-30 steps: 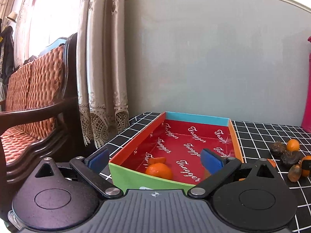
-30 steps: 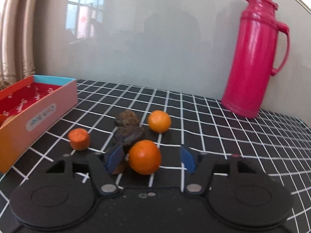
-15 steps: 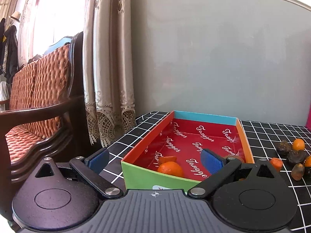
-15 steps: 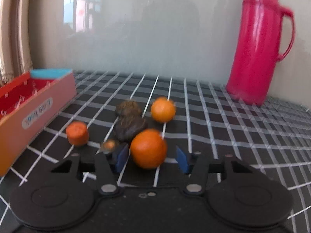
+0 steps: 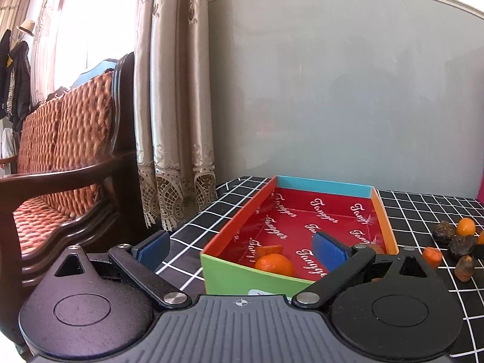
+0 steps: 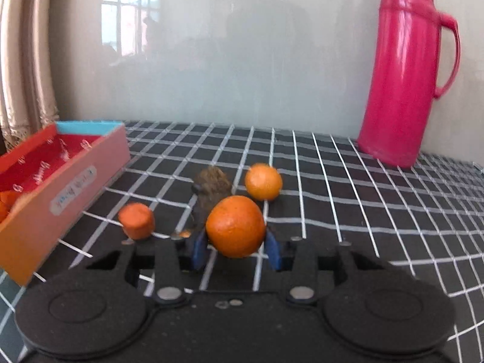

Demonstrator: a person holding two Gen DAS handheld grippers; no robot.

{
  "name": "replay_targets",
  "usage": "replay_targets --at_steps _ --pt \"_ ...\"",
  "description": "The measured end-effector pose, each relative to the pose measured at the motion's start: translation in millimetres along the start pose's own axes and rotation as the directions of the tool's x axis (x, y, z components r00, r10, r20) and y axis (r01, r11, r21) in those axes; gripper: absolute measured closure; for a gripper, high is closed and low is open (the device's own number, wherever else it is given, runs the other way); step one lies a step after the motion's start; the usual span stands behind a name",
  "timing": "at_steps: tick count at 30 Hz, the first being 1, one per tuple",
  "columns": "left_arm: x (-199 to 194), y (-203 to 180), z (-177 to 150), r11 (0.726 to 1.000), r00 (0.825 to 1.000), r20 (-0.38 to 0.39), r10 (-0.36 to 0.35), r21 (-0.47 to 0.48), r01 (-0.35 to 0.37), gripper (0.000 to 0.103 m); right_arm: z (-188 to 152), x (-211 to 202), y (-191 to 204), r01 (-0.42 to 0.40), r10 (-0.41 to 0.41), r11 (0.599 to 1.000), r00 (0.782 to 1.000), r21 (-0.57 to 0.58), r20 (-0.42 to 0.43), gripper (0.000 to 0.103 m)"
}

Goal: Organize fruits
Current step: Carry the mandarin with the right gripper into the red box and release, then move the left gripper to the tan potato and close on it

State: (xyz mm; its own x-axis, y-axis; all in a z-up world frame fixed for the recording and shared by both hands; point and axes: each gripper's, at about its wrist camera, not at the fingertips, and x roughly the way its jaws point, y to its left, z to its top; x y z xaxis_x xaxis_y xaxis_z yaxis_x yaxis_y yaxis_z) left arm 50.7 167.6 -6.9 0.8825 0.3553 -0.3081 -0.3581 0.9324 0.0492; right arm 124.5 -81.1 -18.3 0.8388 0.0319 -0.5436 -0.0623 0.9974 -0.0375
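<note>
Large orange (image 6: pixel 235 226) now pinched between blue pads of right claw (image 6: pixel 235 249), pads pressed against both flanks; a second ago spread wide of it. Smaller orange (image 6: pixel 263 181) at 1 o'clock, dark brown fruit (image 6: pixel 213 183) at 11, carrot chunk (image 6: pixel 136 220) at 9, all on checked bench (image 6: pixel 348 199). Pink thermos (image 6: pixel 405 69) far at 1 o'clock. Left claw (image 5: pixel 240 246) spread, holding nothing, now nearer the box's left edge than before. Red-lined box (image 5: pixel 329 186) ahead, an orange (image 5: pixel 273 264) inside by its near wall.
</note>
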Motion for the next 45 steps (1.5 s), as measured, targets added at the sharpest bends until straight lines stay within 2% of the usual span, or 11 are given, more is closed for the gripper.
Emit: replay_targets --at_steps 6,11,17,19,20,21,24,31,36,45 --pt "-7.7 22.3 1.8 1.0 1.0 0.005 0.028 -0.01 -0.028 0.004 10.9 -17.5 38.6 -0.09 0.091 0.996 0.994 -0.02 0.057 0.064" --pt "-13.6 42.6 -0.2 0.999 0.999 -0.002 0.05 0.004 -0.05 0.004 18.5 -31.3 89.8 -0.197 0.205 0.978 0.971 -0.072 0.126 0.064" --pt "-14.3 67.5 -4.0 0.996 0.996 -0.027 0.087 -0.019 -0.088 0.003 15.0 -28.4 147.2 -0.284 0.298 0.949 0.949 -0.135 0.101 0.064" --pt "-14.4 71.5 -3.5 0.995 0.995 -0.026 0.091 -0.024 -0.092 0.004 13.4 -29.1 159.4 -0.259 0.282 0.949 0.952 -0.178 0.118 0.059" --pt "-14.9 72.3 -3.4 0.995 0.996 -0.024 0.091 -0.026 -0.092 0.004 12.3 -32.1 163.0 -0.249 0.276 0.949 0.952 -0.192 0.13 0.048" --pt "-14.6 72.7 -3.6 0.996 0.996 -0.025 0.089 -0.026 -0.089 0.004 12.1 -34.6 164.3 -0.253 0.283 0.947 0.949 -0.198 0.141 0.041" --pt "-13.4 71.0 -3.4 0.997 0.997 -0.025 0.078 -0.026 -0.078 0.004 12.2 -38.9 161.6 -0.252 0.284 0.948 0.946 -0.196 0.156 0.041" --pt "-15.0 61.4 -1.1 0.999 0.999 -0.013 0.047 -0.022 -0.047 0.003 11.5 -38.6 140.0 -0.217 0.245 0.96 0.957 -0.179 0.155 0.041" --pt "-17.1 48.8 1.5 1.0 1.0 -0.007 0.01 -0.022 -0.011 0.004 11.8 -43.3 114.4 -0.16 0.19 0.971 0.967 -0.177 0.169 0.041" --pt "-26.2 4.0 6.3 0.995 0.995 0.011 -0.099 0.002 0.099 0.0 17.8 -56.3 51.4 -0.042 0.06 0.995 0.976 -0.093 0.21 0.039"
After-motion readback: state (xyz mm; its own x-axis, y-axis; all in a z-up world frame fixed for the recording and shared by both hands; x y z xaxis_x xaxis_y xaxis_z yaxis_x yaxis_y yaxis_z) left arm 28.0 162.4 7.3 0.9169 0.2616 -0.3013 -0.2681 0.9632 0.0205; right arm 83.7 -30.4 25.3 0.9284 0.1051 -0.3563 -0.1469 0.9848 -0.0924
